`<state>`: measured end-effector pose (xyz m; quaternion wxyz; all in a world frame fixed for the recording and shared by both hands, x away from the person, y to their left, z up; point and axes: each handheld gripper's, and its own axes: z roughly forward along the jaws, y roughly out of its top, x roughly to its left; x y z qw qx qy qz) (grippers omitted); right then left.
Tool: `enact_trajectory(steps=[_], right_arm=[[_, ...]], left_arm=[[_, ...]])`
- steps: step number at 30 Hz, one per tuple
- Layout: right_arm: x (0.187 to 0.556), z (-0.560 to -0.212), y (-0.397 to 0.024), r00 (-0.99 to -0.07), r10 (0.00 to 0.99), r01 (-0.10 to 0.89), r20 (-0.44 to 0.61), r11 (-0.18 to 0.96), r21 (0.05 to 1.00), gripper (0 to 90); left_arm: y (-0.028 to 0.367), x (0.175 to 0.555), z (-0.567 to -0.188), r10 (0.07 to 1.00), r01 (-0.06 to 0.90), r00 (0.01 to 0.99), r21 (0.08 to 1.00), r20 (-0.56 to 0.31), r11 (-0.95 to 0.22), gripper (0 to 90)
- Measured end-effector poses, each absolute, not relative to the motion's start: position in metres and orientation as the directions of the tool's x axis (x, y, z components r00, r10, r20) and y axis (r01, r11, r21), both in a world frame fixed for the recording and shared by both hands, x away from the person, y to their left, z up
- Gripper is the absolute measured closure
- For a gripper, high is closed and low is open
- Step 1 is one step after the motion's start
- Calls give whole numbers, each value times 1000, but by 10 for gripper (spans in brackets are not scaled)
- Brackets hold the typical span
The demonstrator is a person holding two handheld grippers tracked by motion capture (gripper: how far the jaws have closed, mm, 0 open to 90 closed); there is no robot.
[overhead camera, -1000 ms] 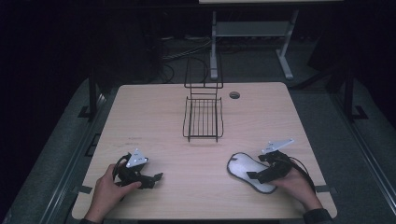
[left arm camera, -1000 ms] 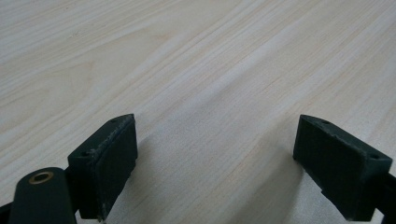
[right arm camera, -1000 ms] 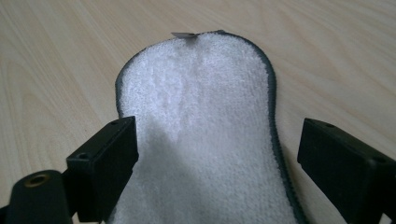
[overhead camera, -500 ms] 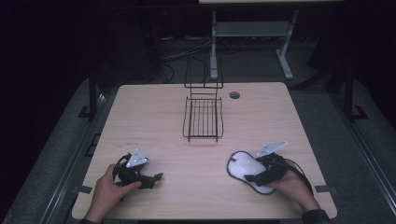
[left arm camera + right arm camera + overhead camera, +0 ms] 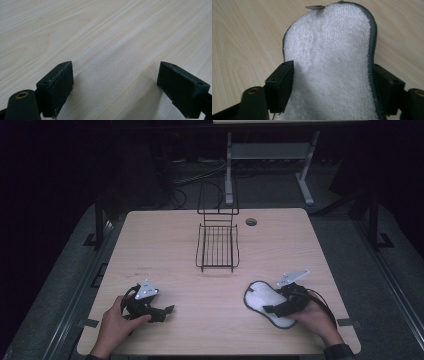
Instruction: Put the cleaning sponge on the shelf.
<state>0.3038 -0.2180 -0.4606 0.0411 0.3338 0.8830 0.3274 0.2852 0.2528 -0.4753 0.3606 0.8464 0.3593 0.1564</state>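
Your right tool (image 5: 271,309) sits at the near-right of the table (image 5: 165,245), w/ the white terry insole (image 5: 260,295) lying flat right under and ahead of it. In the right gripper view the insole (image 5: 332,57) runs straight away from the tool, long axis in line w/ the jaws, rounded end w/ a small tag at the far tip. Jaws straddle its near end across the width, one pad (image 5: 280,82) at each grey-trimmed edge, and they've just been closing w/ the insole between them. Pads look to be at the edges, maybe just touching; no clear squeeze yet, so I'd call it spread, not pinching.

Your left tool (image 5: 167,310) rests at the near-left, well apart from the insole, jaws spread wide over bare wood in the left gripper view, nothing between them. Right hand (image 5: 315,317) is far nearer, so the pickup is its job.

Black wire basket (image 5: 218,251) stands mid-table, farther away and a bit left of the insole, w/ a tall wire back on its far side. Nothing in it as far as I can tell.

Next, prob. finish closing on the insole edges; soft fabric may buckle rather than grip.
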Motion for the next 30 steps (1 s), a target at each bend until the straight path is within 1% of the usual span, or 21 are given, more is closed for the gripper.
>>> enact_trajectory(steps=[6,10,17,30], right_arm=[[303,-456,-221,-777,615,551,137,559,620,333],[302,-453,-225,-776,613,548,147,540,639,399],[302,-445,-228,-779,607,541,156,527,655,489],[301,-433,-231,-787,590,524,179,488,698,628]], left_arm=[[253,285,-475,721,495,693,723,6,-481,129],[253,285,-475,721,495,693,723,6,-482,129],[253,285,-475,721,495,693,723,6,-482,129],[253,285,-475,720,494,694,723,7,-483,129]])
